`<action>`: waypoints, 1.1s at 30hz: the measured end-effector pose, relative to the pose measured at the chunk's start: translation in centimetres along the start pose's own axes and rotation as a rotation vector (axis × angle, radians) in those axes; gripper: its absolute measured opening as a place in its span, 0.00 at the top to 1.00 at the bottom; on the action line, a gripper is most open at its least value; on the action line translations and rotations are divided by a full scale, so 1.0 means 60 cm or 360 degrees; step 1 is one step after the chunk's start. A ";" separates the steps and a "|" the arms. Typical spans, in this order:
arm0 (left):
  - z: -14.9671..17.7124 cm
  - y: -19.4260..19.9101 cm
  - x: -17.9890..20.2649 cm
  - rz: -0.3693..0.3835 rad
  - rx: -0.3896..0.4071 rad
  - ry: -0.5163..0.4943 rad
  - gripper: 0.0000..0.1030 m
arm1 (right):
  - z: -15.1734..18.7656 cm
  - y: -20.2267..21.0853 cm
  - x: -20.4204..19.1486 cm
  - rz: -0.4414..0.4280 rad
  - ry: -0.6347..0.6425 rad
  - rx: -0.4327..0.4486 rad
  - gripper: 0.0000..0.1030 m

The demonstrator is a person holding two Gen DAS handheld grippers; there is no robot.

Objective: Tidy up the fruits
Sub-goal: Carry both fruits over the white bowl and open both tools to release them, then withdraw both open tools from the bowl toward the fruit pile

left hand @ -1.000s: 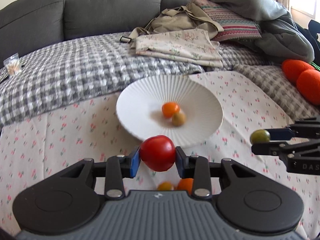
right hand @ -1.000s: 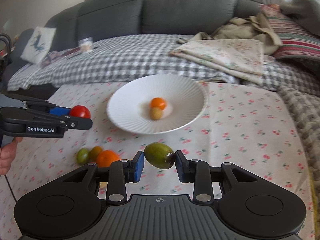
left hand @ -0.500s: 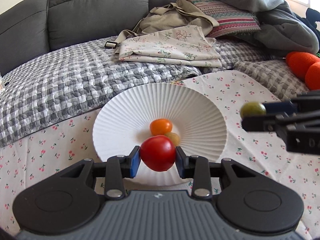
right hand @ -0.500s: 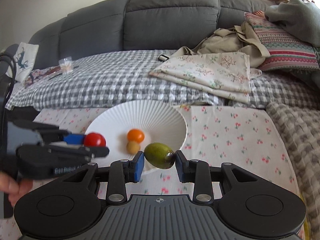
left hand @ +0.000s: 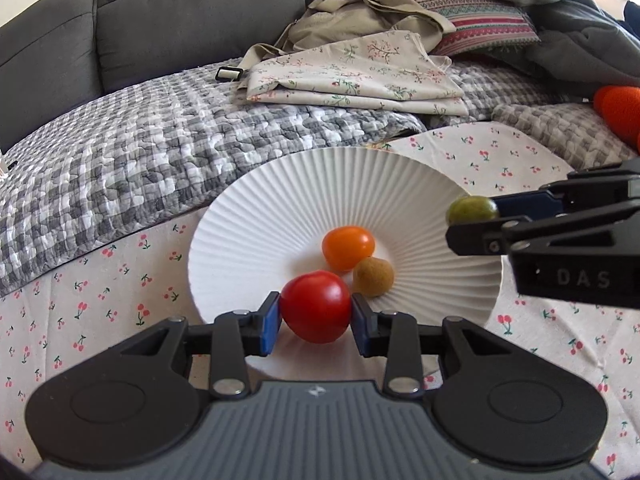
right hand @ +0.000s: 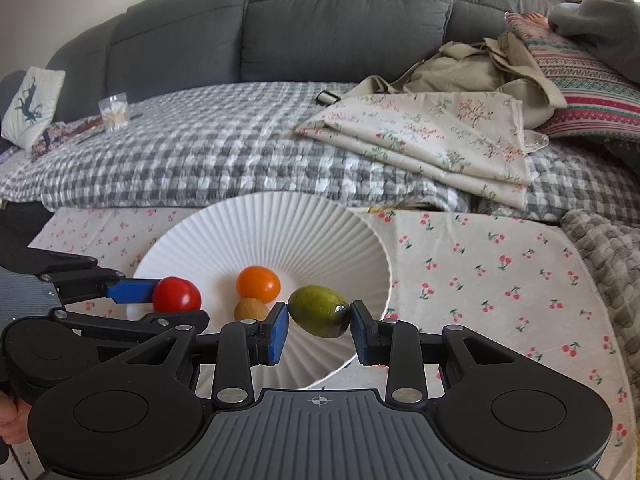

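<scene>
You are at the placing step: your left gripper (left hand: 316,322) holds the round red tomato (left hand: 315,306) in its jaws, your right gripper (right hand: 319,329) the oval green fruit (right hand: 319,310), both seemingly over the white ribbed plate (left hand: 280,184). Next, lower and release gently beside the orange tomato (left hand: 348,248).

Left black two-finger gripper with blue pads (left hand: 315,322) pointed steeply down, jaws narrow, clamped on a round red tomato (left hand: 316,306). Right black two-finger gripper with blue pads (right hand: 319,326) likewise angled down, pinching an oval green fruit (right hand: 319,310); it entered the left view from 3 o'clock. A bit of hand (right hand: 14,426) showed at 8 o'clock in the right view.
</scene>
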State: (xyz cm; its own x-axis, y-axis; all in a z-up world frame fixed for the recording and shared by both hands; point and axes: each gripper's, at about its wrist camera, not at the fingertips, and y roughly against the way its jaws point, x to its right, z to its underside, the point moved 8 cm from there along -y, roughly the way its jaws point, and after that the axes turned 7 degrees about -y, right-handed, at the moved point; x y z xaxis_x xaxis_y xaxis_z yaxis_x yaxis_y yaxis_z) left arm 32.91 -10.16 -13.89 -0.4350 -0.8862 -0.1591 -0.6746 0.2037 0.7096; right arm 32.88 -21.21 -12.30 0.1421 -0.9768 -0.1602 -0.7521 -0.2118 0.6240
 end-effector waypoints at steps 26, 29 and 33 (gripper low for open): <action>0.014 0.055 -0.021 0.0008 0.0023 -0.0009 0.44 | -0.003 0.016 0.019 0.0015 -0.0114 -0.0012 0.56; 0.025 0.079 -0.032 0.0008 0.0011 0.0013 0.44 | 0.003 0.034 0.013 0.0001 -0.0081 -0.0038 0.56; 0.040 0.115 -0.045 0.0015 0.0013 0.0092 0.42 | 0.018 0.064 0.007 -0.0008 -0.0050 -0.0057 0.52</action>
State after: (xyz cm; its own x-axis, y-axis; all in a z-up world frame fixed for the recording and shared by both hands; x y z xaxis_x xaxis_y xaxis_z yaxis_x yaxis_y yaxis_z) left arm 28.00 -5.38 -10.21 -0.4063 -0.9068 -0.1127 -0.6756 0.2151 0.7052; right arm 29.34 -22.39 -10.79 0.1251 -0.9744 -0.1866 -0.7279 -0.2180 0.6501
